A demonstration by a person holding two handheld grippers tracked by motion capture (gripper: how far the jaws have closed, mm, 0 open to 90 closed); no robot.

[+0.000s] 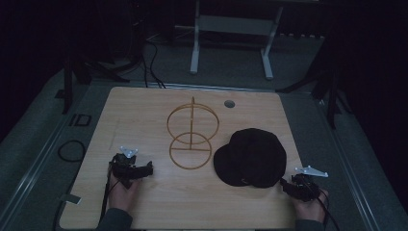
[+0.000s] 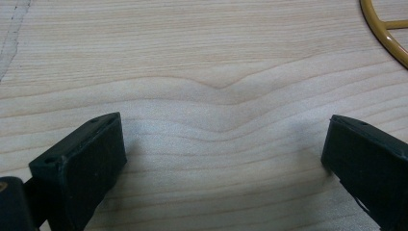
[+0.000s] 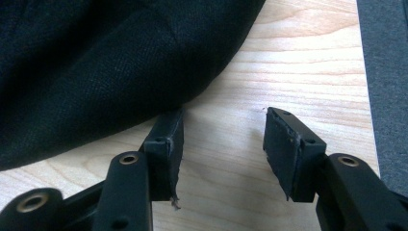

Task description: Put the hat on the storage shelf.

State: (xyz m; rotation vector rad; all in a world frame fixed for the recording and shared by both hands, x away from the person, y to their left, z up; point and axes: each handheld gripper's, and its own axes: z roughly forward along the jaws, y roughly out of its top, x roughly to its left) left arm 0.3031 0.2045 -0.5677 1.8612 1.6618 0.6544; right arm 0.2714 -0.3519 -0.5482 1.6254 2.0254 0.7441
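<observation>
One black hat [image 1: 251,157] lies at ten o'clock of the right gripper [image 1: 299,186], the nearer claw, jaws released, its brim edge touching one jaw. Left gripper [image 1: 132,169]: released, empty, at nine o'clock of the wire stand [image 1: 191,134].

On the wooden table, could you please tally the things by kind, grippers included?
Black hat: 1
Gold wire stand: 1
Handheld grippers: 2, the left gripper and the right gripper
Total: 4

hat [image 1: 251,156]: black, plain | wire stand [image 1: 191,132]: golden yellow, seemingly | table [image 1: 144,110]: pale wood grain | tools: black
</observation>
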